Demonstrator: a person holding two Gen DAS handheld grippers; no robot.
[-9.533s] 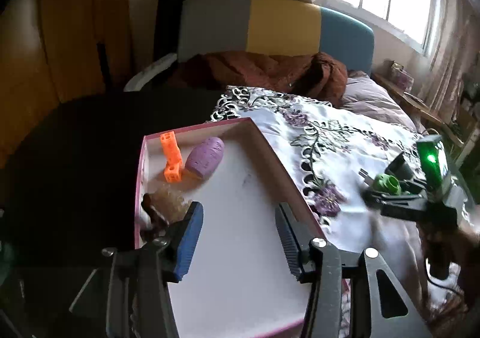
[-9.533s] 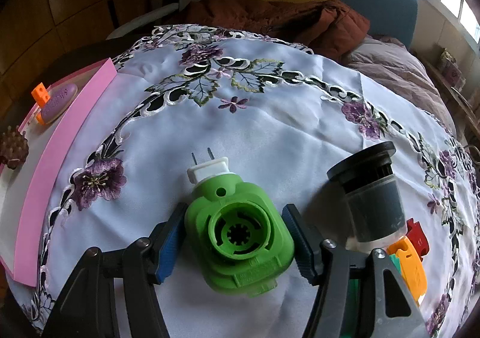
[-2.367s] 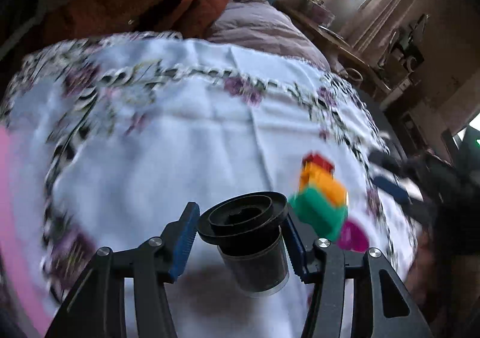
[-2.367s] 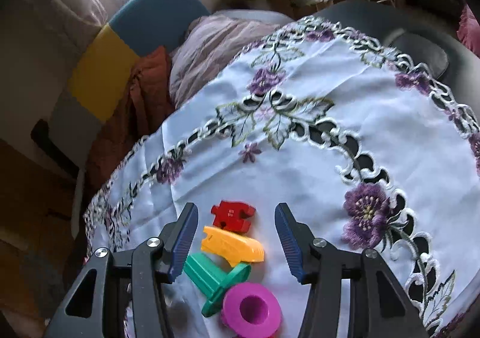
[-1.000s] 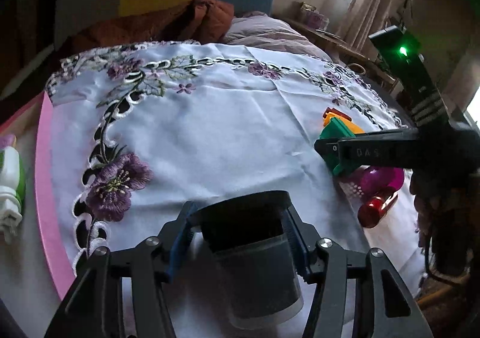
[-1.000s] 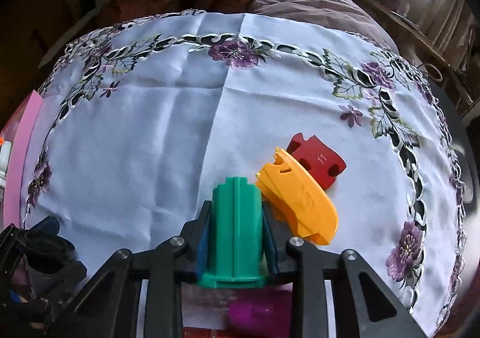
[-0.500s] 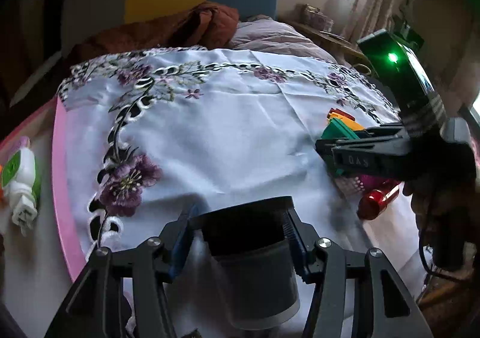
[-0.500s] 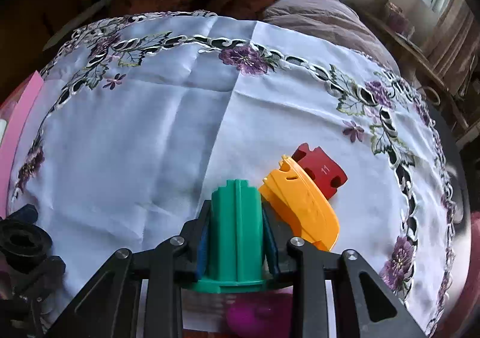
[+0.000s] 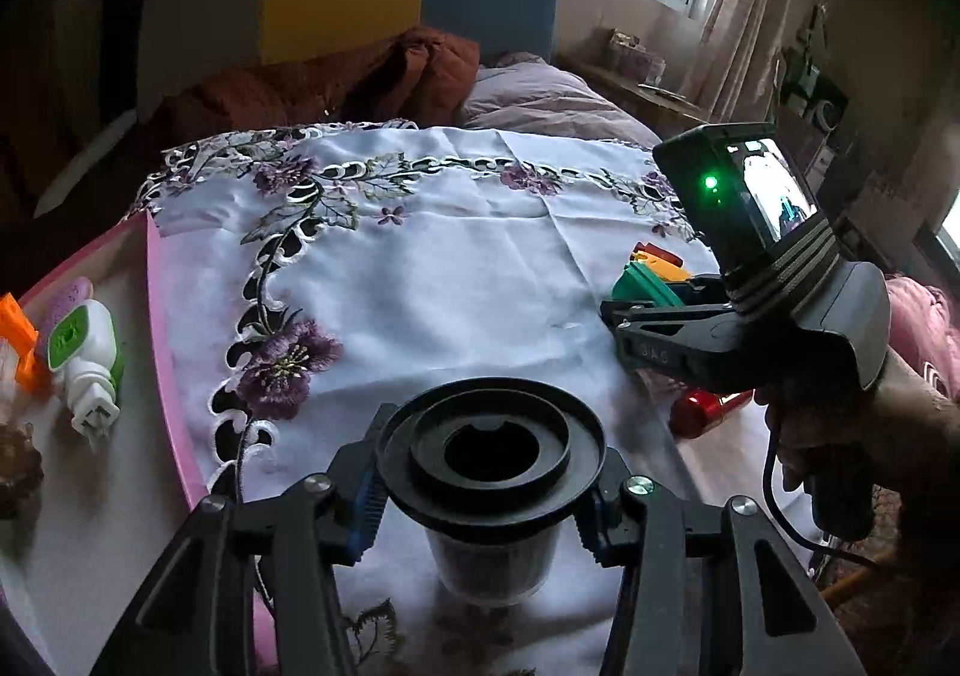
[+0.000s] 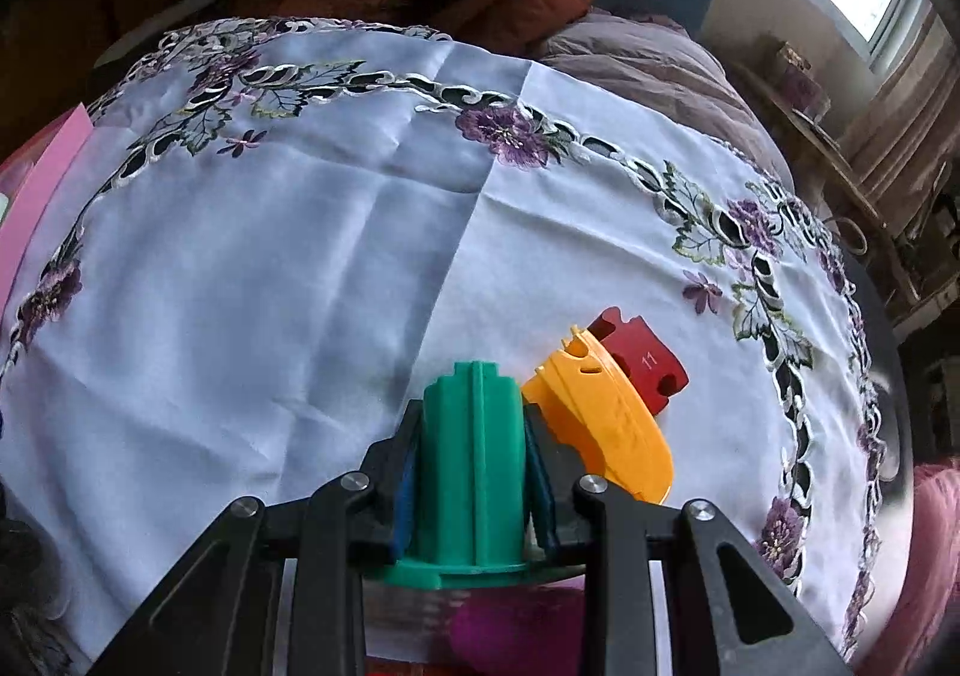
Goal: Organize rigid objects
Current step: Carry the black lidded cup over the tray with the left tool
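My left gripper [image 9: 483, 502] is shut on a black-capped clear cylinder [image 9: 493, 472] and holds it above the embroidered white cloth, just right of the pink-rimmed tray [image 9: 165, 352]. My right gripper [image 10: 474, 472] is shut on a green ribbed plastic piece [image 10: 471, 460]; it also shows in the left wrist view [image 9: 645, 286]. An orange curved piece [image 10: 606, 424] and a red notched piece [image 10: 645, 361] lie on the cloth just right of it. A magenta ring [image 10: 516, 631] sits under the right gripper.
The tray holds a green and white plug [image 9: 81, 358], a purple oval piece [image 9: 69, 295], an orange block [image 9: 18, 334] and a brown object [image 9: 15, 466]. A red cylinder [image 9: 711, 409] lies near the cloth's right edge. A brown blanket [image 9: 336, 75] lies beyond the table.
My left gripper has carried the cylinder a little further left, bringing more of the tray into view. My right gripper keeps hold of the green piece and has lifted it slightly.
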